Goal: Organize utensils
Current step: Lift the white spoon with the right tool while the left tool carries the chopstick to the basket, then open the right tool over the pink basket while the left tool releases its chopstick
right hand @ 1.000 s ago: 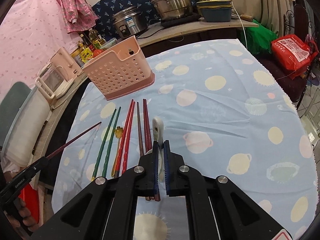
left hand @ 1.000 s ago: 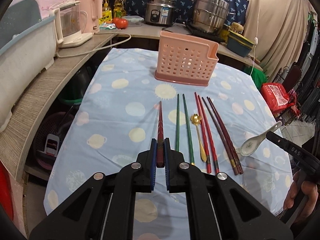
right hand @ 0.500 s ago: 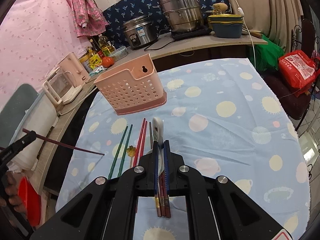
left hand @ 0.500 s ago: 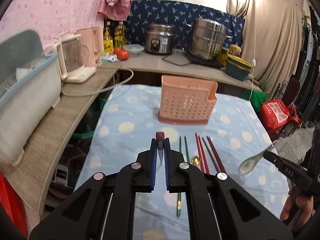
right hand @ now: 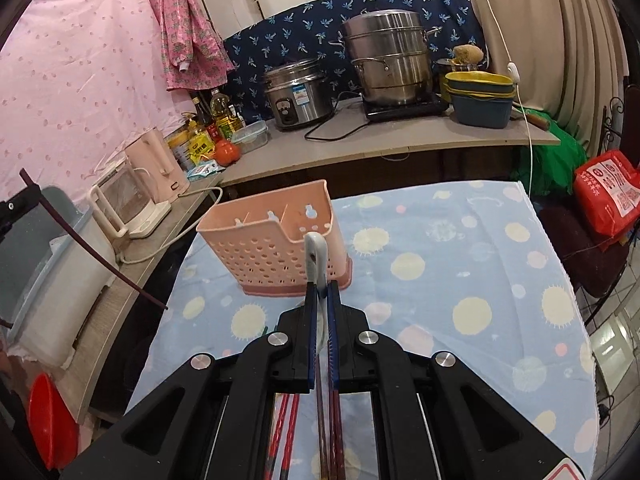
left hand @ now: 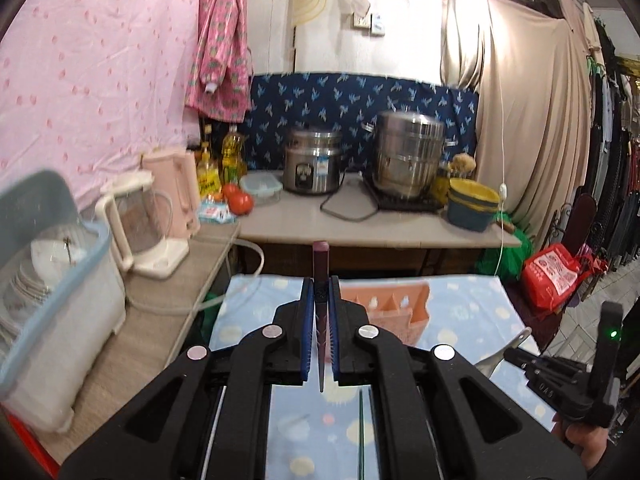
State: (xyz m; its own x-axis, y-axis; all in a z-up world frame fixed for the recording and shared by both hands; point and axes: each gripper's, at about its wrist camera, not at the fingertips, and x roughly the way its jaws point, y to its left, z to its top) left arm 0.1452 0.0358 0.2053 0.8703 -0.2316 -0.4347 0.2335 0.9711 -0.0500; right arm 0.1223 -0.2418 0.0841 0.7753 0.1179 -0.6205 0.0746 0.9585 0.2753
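My left gripper (left hand: 320,292) is shut on a dark maroon chopstick (left hand: 321,264), whose blunt end sticks up past the fingertips; the chopstick (right hand: 92,252) also shows slanting at the left of the right wrist view. My right gripper (right hand: 321,288) is shut on the handle of a white ceramic spoon (right hand: 316,252); the spoon (left hand: 500,354) also appears in the left wrist view, held by that gripper (left hand: 512,354). The pink perforated utensil holder (right hand: 276,256) stands on the blue tablecloth (right hand: 460,264), ahead of both grippers. Red chopsticks (right hand: 286,432) and a green chopstick (left hand: 361,432) lie on the cloth below.
A counter (left hand: 376,228) behind the table holds a rice cooker (left hand: 314,166), a steel steamer pot (left hand: 408,158), bowls and bottles. A kettle (left hand: 140,228) and a plastic dish bin (left hand: 48,300) sit on the left shelf. A red bag (left hand: 554,276) lies at the right.
Both grippers rose from the tabletop, lifting the maroon chopstick and the white spoon off the cloth. The views tilted up toward the holder and the back counter.
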